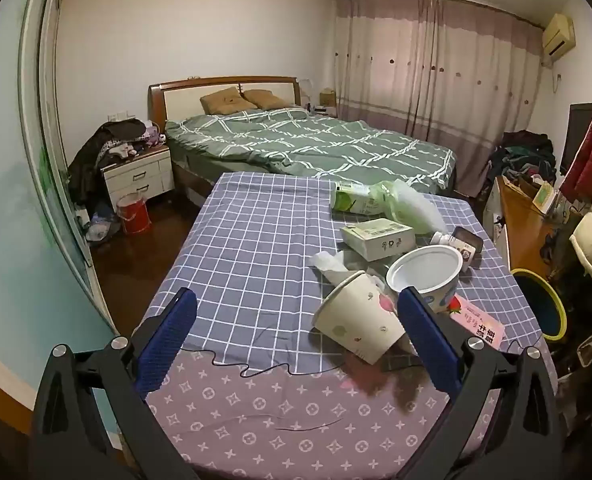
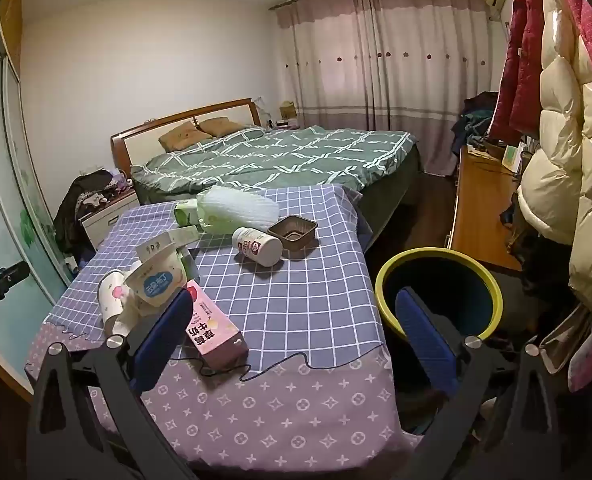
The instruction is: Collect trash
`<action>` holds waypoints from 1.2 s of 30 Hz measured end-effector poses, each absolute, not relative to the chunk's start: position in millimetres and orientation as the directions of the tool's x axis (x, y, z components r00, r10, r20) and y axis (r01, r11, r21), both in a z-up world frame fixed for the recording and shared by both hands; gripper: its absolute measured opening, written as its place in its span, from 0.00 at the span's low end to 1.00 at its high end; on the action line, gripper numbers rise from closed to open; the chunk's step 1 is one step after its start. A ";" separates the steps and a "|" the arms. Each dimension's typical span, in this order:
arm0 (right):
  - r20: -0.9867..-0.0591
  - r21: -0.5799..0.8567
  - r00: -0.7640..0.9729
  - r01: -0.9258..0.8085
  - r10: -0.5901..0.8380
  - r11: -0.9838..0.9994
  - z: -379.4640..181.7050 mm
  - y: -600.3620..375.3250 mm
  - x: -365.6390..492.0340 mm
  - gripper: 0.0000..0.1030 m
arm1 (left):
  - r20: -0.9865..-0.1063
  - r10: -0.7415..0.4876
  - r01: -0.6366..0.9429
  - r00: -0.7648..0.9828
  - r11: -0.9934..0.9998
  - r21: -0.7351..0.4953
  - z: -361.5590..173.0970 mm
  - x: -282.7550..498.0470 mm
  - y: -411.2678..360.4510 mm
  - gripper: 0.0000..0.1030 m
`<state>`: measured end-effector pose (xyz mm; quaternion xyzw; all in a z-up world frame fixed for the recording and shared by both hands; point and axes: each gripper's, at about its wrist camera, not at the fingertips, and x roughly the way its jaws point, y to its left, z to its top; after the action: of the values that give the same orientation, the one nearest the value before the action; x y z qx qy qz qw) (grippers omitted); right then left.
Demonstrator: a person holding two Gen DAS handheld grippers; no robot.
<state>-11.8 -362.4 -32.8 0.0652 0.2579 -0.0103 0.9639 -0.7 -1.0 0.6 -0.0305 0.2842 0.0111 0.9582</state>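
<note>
Left gripper (image 1: 296, 312): blue textured pads spread wide, nothing between them, hanging over near edge of table (image 1: 236, 240). Right gripper (image 2: 292, 312): likewise spread and empty, aimed between table corner and bin (image 2: 491, 284).

Trash clustered on right half of checked cloth, presumably heaped for short reach to bin. Paper cup (image 1: 355, 320) on its side, thin-walled, mouth toward left gripper, just inside right pad; likely first pick, crushable. Glossy white tub (image 1: 423, 276) tilted, touching cup. Pink carton (image 2: 212, 328) flat, rigid-edged, at near edge. White bottle (image 2: 260, 246) on its side, smooth plastic, could roll. Brown ribbed tray (image 2: 294, 232) just beside bottle. Small cardboard box (image 1: 377, 238), green pack (image 1: 353, 200) and crinkled bag (image 2: 236, 210) farther back.

Bin standing on floor just beside table's right edge, yellow-green rim, dark interior, contents not visible
</note>
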 end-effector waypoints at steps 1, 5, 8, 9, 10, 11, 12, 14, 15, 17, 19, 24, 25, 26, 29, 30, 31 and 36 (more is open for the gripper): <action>-0.498 0.119 0.867 0.055 0.012 0.991 -32.9 -362.4 -11.7 0.94 | -0.543 0.006 -0.037 0.840 0.998 -0.047 1.2 -1.5 -1.4 0.96; -0.499 0.124 0.866 0.051 0.018 0.991 -33.7 -362.7 -11.2 0.94 | -0.555 -0.021 -0.027 0.832 0.996 -0.080 0.7 -0.1 5.3 0.96; -0.501 0.122 0.865 0.053 0.015 0.991 -34.2 -362.5 -10.2 0.94 | -0.555 -0.013 -0.023 0.832 0.998 -0.058 -0.4 2.8 3.0 0.96; -0.500 0.123 0.866 0.054 0.015 0.991 -34.3 -362.4 -9.8 0.94 | -0.557 -0.008 -0.024 0.831 0.999 -0.049 -0.7 3.5 0.6 0.96; -0.500 0.122 0.866 0.054 0.015 0.991 -34.4 -362.5 -10.0 0.94 | -0.557 -0.004 -0.025 0.831 0.999 -0.044 -1.8 4.3 -2.3 0.96; -0.500 0.122 0.866 0.054 0.015 0.991 -34.5 -362.6 -9.9 0.94 | -0.554 -0.003 -0.025 0.832 0.999 -0.043 -4.1 4.2 -3.5 0.96; -0.501 0.122 0.865 0.055 0.013 0.991 -34.7 -362.3 -9.3 0.94 | -0.549 -0.005 -0.020 0.836 0.999 -0.040 -0.2 -0.2 -4.6 0.96; -0.501 0.125 0.866 0.054 0.016 0.991 -34.9 -362.4 -9.4 0.94 | -0.549 -0.015 -0.013 0.836 0.999 -0.048 0.6 -0.8 -5.1 0.96; -0.500 0.125 0.866 0.055 0.015 0.991 -34.8 -362.8 -9.5 0.94 | -0.548 -0.019 -0.011 0.836 0.999 -0.051 0.9 -1.7 -5.4 0.96; -0.500 0.126 0.866 0.054 0.016 0.991 -35.1 -363.1 -9.5 0.94 | -0.546 -0.023 -0.007 0.837 0.999 -0.053 2.9 -2.4 -4.7 0.96; -0.499 0.128 0.866 0.054 0.018 0.990 -35.2 -363.4 -9.5 0.94 | -0.545 -0.026 -0.003 0.838 0.999 -0.052 4.1 -2.8 -5.0 0.96; -0.499 0.130 0.867 0.053 0.019 0.990 -34.9 -363.6 -9.1 0.94 | -0.546 -0.032 0.002 0.837 0.999 -0.054 4.1 -3.3 -4.6 0.96; -0.498 0.130 0.867 0.053 0.019 0.990 -35.9 -363.2 -8.9 0.94 | -0.546 -0.032 0.003 0.837 0.999 -0.054 4.8 -4.3 -4.2 0.96; -0.498 0.130 0.867 0.054 0.018 0.990 -36.8 -362.8 -8.7 0.94 | -0.546 -0.032 0.003 0.837 0.999 -0.054 4.7 -4.3 -4.3 0.96; -0.498 0.130 0.867 0.055 0.018 0.990 -36.7 -363.1 -8.7 0.94 | -0.549 -0.032 0.003 0.835 0.998 -0.055 4.2 -3.8 -4.0 0.96; -0.498 0.130 0.867 0.056 0.017 0.990 -37.4 -363.4 -8.4 0.94 | -0.549 -0.033 0.003 0.835 0.998 -0.055 4.2 -3.8 -4.1 0.96; -0.499 0.131 0.866 0.054 0.019 0.990 -36.9 -364.0 -8.3 0.94 | -0.548 -0.032 0.003 0.836 0.999 -0.054 4.0 -3.8 -4.4 0.96; -0.500 0.133 0.866 0.054 0.020 0.990 -36.8 -364.3 -8.3 0.94 | -0.547 -0.033 0.005 0.836 0.999 -0.051 4.0 -3.5 -3.9 0.96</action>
<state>-8.3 -364.3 -36.8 0.0713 0.2588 -0.0088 0.9633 -3.5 -3.9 4.0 -0.0238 0.2859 -0.0099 0.9579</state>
